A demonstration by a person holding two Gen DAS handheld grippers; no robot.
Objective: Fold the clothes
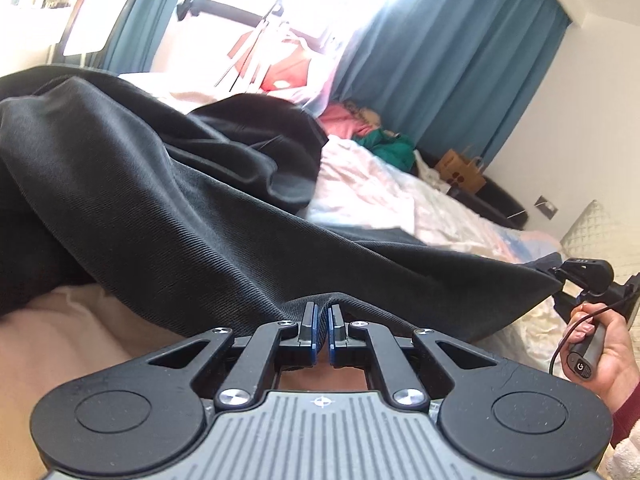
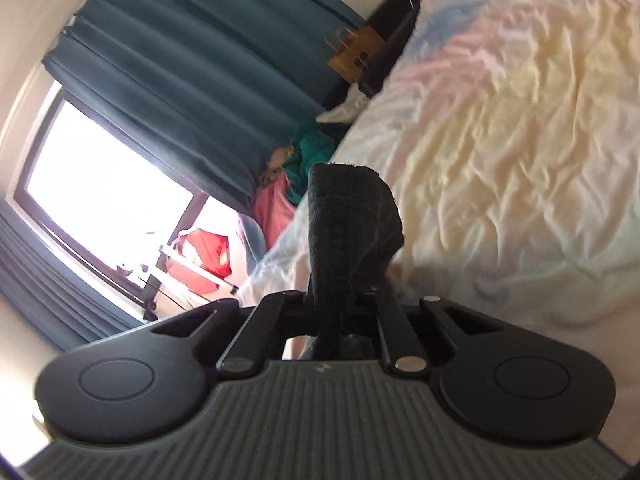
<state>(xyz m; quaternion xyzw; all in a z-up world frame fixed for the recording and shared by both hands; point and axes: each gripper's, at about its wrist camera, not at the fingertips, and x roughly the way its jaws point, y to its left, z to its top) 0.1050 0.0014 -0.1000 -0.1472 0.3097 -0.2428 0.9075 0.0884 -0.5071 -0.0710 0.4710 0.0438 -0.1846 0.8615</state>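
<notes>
While my left gripper (image 1: 323, 326) and right gripper (image 2: 340, 304) each pinch the dark garment (image 1: 180, 184) lifted above the bed (image 2: 500, 140), no fold is made yet.

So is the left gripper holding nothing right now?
No, the left gripper is shut on an edge of the dark grey garment, which is bunched between its jaws.
</notes>
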